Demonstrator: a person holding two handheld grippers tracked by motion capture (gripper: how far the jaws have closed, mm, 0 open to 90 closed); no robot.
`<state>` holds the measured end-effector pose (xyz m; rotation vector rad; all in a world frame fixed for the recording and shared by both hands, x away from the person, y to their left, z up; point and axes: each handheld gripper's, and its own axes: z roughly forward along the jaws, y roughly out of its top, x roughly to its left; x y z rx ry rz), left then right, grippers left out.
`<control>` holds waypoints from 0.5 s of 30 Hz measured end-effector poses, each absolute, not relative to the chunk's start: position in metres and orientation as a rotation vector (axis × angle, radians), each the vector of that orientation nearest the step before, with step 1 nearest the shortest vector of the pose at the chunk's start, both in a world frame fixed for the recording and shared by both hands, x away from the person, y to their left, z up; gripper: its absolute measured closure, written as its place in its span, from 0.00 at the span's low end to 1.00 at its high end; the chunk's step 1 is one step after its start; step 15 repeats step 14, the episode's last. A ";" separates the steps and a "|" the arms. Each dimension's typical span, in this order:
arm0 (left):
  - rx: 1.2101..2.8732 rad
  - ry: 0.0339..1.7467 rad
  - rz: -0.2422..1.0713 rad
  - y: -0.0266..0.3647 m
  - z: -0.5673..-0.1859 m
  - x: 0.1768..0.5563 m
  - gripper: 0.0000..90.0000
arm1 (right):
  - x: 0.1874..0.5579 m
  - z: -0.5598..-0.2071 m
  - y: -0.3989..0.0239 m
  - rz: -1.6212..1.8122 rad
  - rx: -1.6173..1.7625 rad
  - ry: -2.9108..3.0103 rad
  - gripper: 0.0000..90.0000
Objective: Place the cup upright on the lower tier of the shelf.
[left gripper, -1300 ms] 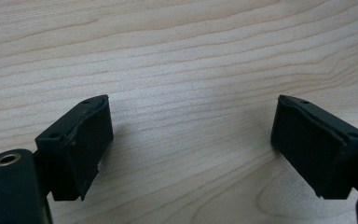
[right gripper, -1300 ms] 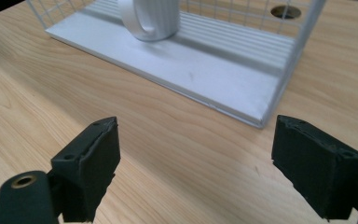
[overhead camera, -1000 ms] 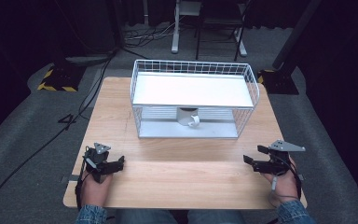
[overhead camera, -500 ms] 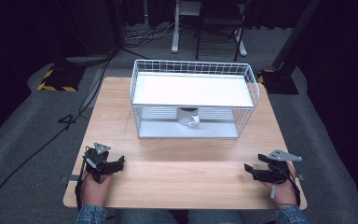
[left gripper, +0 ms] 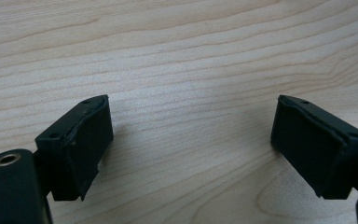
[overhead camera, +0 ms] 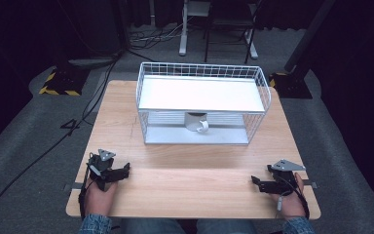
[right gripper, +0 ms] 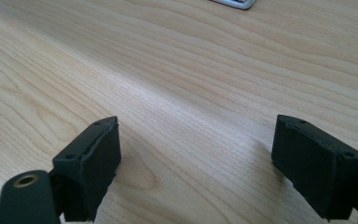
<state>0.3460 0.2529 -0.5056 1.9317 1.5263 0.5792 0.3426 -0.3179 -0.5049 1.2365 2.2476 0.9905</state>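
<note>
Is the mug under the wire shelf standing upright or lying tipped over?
Cannot tell. In the high view the white mug sits below the shelf, its handle visible at the right, but the shelf hides its top.

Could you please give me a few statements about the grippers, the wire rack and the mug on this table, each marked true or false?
1. The left gripper holds the mug. False: its jaws are open, with bare table between them.
2. A white mug sits under the shelf of the wire rack. True.
3. The right gripper is open. True.
4. The mug stands on top of the white shelf. False: it sits underneath it.
5. Both grippers sit near the table's front edge, apart from the rack. True.
</note>
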 end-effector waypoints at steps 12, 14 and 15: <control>1.932 1.526 0.580 0.253 -0.506 0.346 0.14 | 0.346 -0.506 -0.308 0.937 1.297 2.209 0.06; 1.933 1.525 0.582 0.253 -0.506 0.346 0.14 | 0.347 -0.506 -0.307 0.930 1.306 2.209 0.05; 1.933 1.525 0.582 0.253 -0.506 0.346 0.14 | 0.347 -0.506 -0.307 0.930 1.306 2.209 0.05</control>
